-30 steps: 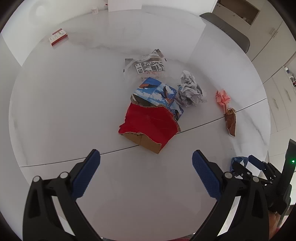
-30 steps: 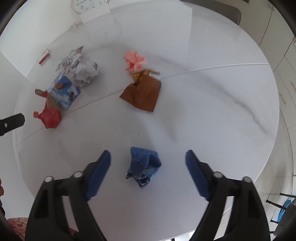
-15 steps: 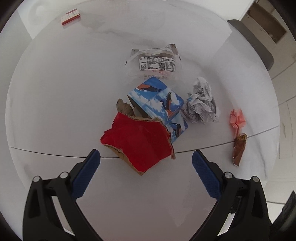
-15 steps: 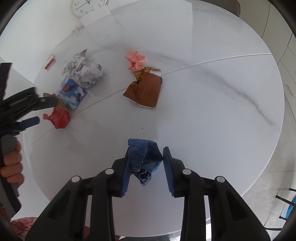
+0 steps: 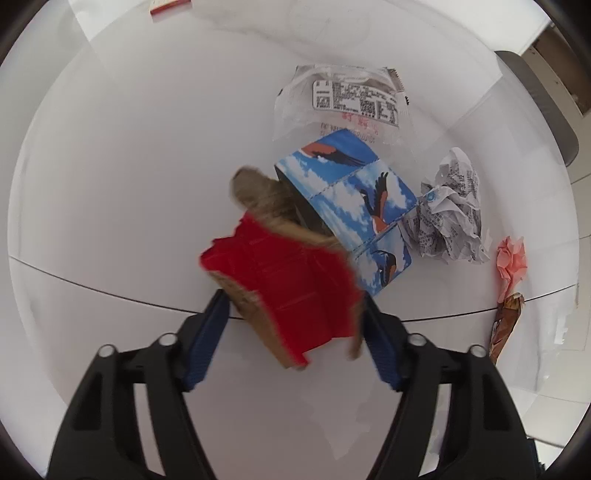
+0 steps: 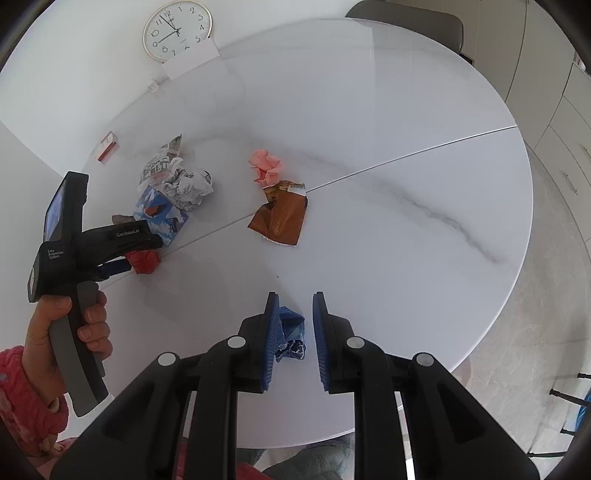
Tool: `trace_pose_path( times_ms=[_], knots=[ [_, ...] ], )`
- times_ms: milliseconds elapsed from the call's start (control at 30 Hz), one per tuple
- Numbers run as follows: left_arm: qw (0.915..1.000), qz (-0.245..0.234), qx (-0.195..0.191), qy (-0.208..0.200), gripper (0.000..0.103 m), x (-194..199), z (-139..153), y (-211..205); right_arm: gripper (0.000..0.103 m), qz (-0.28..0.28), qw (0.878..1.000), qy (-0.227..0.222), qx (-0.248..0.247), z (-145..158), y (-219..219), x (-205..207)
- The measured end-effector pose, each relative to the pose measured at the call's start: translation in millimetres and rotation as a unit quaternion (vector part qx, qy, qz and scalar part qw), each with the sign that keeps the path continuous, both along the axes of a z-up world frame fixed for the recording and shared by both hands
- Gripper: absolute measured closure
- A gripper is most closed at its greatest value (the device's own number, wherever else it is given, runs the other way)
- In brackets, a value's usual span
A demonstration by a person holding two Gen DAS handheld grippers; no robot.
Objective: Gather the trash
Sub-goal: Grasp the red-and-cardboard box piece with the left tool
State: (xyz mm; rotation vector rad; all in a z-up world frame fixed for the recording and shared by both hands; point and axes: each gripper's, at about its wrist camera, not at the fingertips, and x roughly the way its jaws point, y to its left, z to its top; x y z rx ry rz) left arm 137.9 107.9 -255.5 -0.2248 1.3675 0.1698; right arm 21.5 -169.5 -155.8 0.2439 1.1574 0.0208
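The red cardboard scrap [image 5: 291, 291] sits between the left gripper [image 5: 293, 332] fingers, whose jaws have just been closing; blur makes contact uncertain, though they seem to touch its edges. Only the right wrist view shows the right gripper [image 6: 294, 334] clamped on a crumpled blue wrapper [image 6: 291, 332] above the white round table [image 6: 406, 147], with a wall clock [image 6: 177, 31] beyond.

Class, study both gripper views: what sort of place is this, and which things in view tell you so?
Probably a home dining area. A round white marble-look table with a seam across it, a grey chair pushed to its far edge, a wall clock, and pale cabinet fronts alongside point to it.
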Motion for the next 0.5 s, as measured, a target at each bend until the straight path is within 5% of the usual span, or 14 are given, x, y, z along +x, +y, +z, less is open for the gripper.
trace_pose_path(
  times_ms=[333,500],
  knots=[
    [0.9994,-0.034,0.001,-0.009,0.060,-10,7,5,0.084,0.003,1.000,-0.002,-0.005,1,3,-2],
    [0.9990,-0.043,-0.005,-0.011,0.061,-14,12,10,0.061,0.001,1.000,0.003,-0.016,1,7,-2]
  ],
)
